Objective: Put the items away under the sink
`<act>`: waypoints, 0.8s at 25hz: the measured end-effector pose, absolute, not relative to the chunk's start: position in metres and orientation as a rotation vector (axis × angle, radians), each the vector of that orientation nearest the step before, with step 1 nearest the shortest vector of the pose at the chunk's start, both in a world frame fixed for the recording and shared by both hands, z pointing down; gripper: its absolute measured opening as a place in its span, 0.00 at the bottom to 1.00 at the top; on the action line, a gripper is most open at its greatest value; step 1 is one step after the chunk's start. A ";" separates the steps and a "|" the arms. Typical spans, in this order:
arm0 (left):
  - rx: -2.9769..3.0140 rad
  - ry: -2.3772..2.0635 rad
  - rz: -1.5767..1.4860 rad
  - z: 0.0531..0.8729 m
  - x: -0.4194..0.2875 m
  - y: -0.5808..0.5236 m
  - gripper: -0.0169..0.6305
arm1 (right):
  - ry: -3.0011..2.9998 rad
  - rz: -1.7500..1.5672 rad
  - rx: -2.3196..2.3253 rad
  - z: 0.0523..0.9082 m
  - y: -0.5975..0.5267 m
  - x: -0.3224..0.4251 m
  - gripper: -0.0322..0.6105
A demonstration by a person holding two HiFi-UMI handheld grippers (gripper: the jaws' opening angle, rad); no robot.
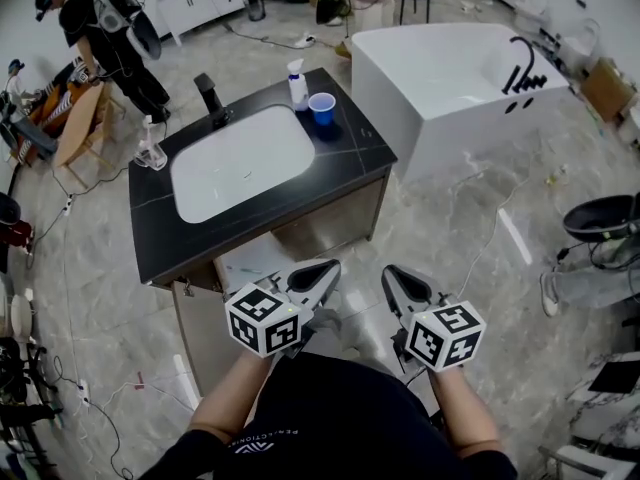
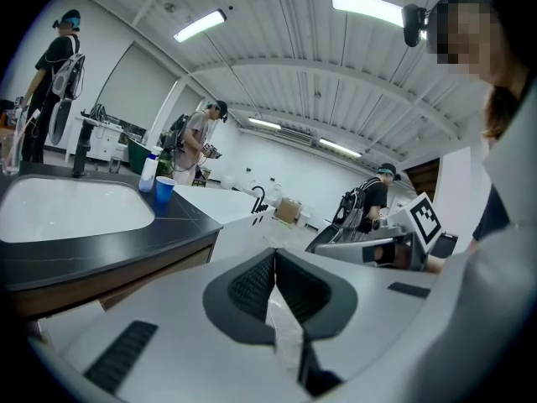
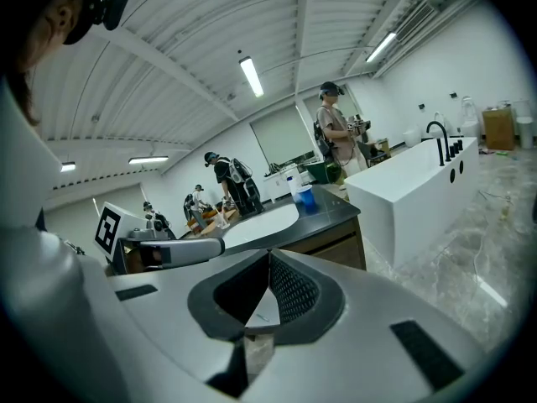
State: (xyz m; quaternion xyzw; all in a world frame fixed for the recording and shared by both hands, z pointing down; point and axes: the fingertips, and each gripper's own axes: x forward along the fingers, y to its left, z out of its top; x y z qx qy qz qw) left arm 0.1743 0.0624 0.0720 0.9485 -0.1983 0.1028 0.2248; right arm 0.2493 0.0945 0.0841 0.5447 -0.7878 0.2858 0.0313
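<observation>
Head view looks down on a black worktop [image 1: 355, 163] with a white sink [image 1: 240, 163] set in it and a black tap [image 1: 212, 98] at the sink's 12 o'clock. A white bathtub [image 1: 450, 78] stands at the worktop's 2 o'clock, close to its right corner. Cables [image 1: 500, 218] trail over the marble floor [image 1: 450, 258] at 3 o'clock of the cabinet [image 1: 335, 218] under the worktop. A person [image 1: 105, 33] wearing a backpack rig stands at 10 o'clock, well apart from the worktop. Nothing lies between the grippers and the cabinet's brown front; whether its door is open I cannot tell. Both grippers are held low at 6 o'clock, side by side, far from the items. The left gripper [image 1: 330, 266] is clenched, its pads meeting at the tips with nothing between them, as the left gripper view shows. The right gripper [image 1: 392, 272] is likewise closed and empty in the right gripper view. The items stand upright on the worktop. A white spray bottle [image 1: 298, 82] with a blue top and a blue cup [image 1: 322, 108] stand just beside each other at the sink's 2 o'clock, near the back edge. A clear pump bottle [image 1: 150, 150] stands at the sink's 9 o'clock, by the left edge.
</observation>
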 end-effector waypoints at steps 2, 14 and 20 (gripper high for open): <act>2.624 -0.545 0.279 0.070 0.178 0.053 0.04 | -2.427 0.877 1.678 0.082 0.085 0.252 0.11; 2.598 -0.579 0.291 0.076 0.180 -0.021 0.04 | -2.425 0.914 1.615 0.088 0.010 0.250 0.11; 2.588 -0.590 0.284 0.079 0.181 -0.063 0.04 | -2.421 0.920 1.602 0.088 -0.034 0.249 0.11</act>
